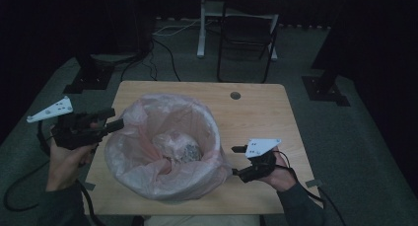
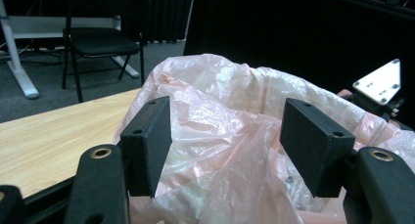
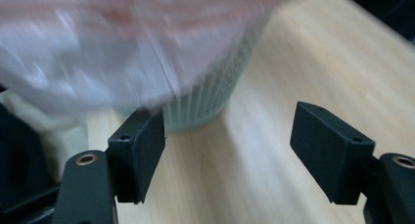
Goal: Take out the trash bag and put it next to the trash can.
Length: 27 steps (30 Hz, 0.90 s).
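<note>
Both grippers' jaws wide, empty; crinkly pink plastic liner [image 1: 162, 152] over ribbed round bin [image 3: 205, 99].

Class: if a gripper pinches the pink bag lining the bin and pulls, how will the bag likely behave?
The pink bag looks thin and crinkled, so it would probably bunch and stretch, not lift stiffly. Its glossy film may slip between pads. Draped loosely over the bin, it could probably slide off.

The wooden table [image 1: 256, 112] has rounded corners and a small round hole [image 1: 235, 95] near its far edge. Beyond it, on the grey carpet [image 1: 315, 127], stands 1 black folding chair [image 1: 246, 33], just beside a white desk leg [image 1: 201, 26]. Cables [image 1: 162, 53] trail across the floor at the left, near a dark stand base [image 1: 91, 80]. A 2nd base [image 1: 323, 90] sits at the right.
</note>
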Available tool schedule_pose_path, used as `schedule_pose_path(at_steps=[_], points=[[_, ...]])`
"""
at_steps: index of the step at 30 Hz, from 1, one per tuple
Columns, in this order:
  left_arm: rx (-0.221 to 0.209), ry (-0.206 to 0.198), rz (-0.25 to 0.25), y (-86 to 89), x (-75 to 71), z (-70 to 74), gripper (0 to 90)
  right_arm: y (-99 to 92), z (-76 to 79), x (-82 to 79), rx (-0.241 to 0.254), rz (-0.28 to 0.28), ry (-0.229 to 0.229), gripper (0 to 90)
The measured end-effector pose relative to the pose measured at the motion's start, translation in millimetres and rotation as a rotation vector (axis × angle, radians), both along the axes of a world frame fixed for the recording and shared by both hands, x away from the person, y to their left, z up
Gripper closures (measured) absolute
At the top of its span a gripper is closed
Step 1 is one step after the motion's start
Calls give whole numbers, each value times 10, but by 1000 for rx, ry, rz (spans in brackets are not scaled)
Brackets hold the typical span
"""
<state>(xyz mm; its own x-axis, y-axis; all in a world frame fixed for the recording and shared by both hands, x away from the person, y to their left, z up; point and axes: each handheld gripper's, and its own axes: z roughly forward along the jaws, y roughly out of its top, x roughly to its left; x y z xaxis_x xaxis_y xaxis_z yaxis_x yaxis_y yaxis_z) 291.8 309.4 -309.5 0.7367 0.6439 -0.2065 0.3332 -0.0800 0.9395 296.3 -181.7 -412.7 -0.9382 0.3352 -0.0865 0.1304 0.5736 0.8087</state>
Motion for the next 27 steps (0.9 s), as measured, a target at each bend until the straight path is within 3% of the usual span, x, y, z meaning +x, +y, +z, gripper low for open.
schedule_pose_path(at_steps=[1, 2, 3, 7, 9, 10, 11, 12, 16, 18, 25, 27], points=[[9, -1, -4, -11, -1, 2, 365, 25, 28, -15, 13, -3, -29, 270], [9, -1, -4, -11, -1, 2, 365, 25, 28, -15, 13, -3, -29, 270], [8, -1, -5, -24, -3, 5, 365, 71, 102, -41, 52, -3, -86, 266], [15, -5, -15, -58, -14, 20, 365, 162, 228, -85, 152, 53, -132, 293], [17, -3, -14, -63, -19, 19, 366, 211, 258, -112, 178, 76, -144, 376], [17, -3, -14, -63, -19, 19, 367, 211, 258, -112, 178, 76, -144, 376], [18, -3, -14, -61, -23, 19, 368, 228, 272, -134, 201, 101, -147, 547], [18, -3, -14, -61, -23, 19, 374, 214, 281, -137, 220, 115, -139, 656], [17, -10, -15, -47, -39, 38, 381, 93, 372, -122, 281, 140, -107, 815], [20, -10, -16, -49, -43, 43, 382, 1, 438, -99, 336, 145, -83, 839], [29, -8, -23, -69, -43, 46, 383, -96, 659, -40, 414, 142, -97, 847], [30, -6, -23, -70, -42, 44, 382, -134, 720, -31, 473, 153, -100, 854]])
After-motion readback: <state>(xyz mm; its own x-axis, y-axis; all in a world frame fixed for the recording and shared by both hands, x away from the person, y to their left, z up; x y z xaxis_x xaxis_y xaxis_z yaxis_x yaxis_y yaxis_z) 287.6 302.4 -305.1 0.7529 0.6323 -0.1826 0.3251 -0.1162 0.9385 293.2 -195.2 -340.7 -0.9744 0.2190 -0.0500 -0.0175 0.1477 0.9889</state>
